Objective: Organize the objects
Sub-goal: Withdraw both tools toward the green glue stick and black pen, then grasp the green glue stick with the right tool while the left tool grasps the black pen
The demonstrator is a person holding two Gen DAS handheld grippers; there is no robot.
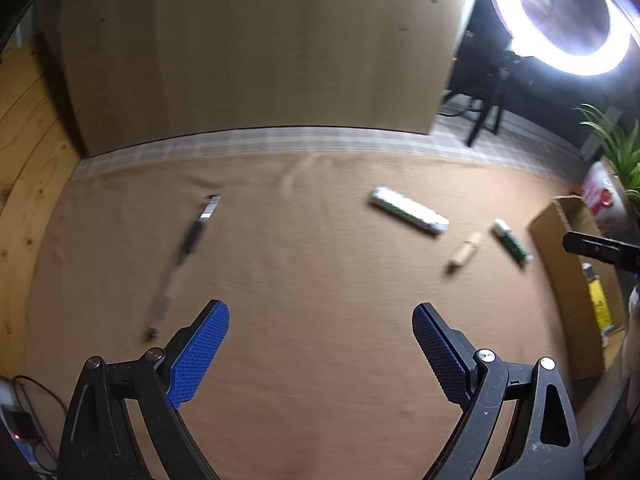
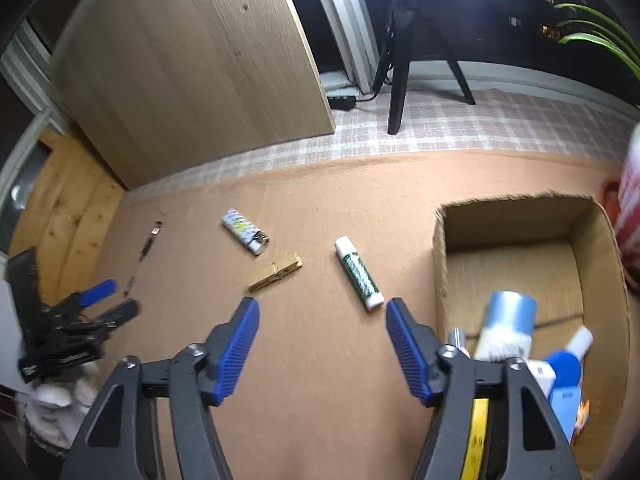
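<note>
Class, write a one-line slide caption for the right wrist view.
Open right gripper above brown mat, facing lip balm, clothespin, lighter; cardboard box alongside.

**No legible text on any object**

Print is visible but cannot be read. The green-and-white tube [image 2: 358, 272] carries dark green lettering along its side, too blurred to make out. The lighter [image 2: 245, 231] has a patterned wrap with no clear words. A yellow label [image 2: 478, 432] in the cardboard box [image 2: 440, 256] and the red-and-white container [image 1: 600, 196] show markings only.

Ring light [image 1: 568, 16]; wooden panel [image 1: 256, 48]
</note>
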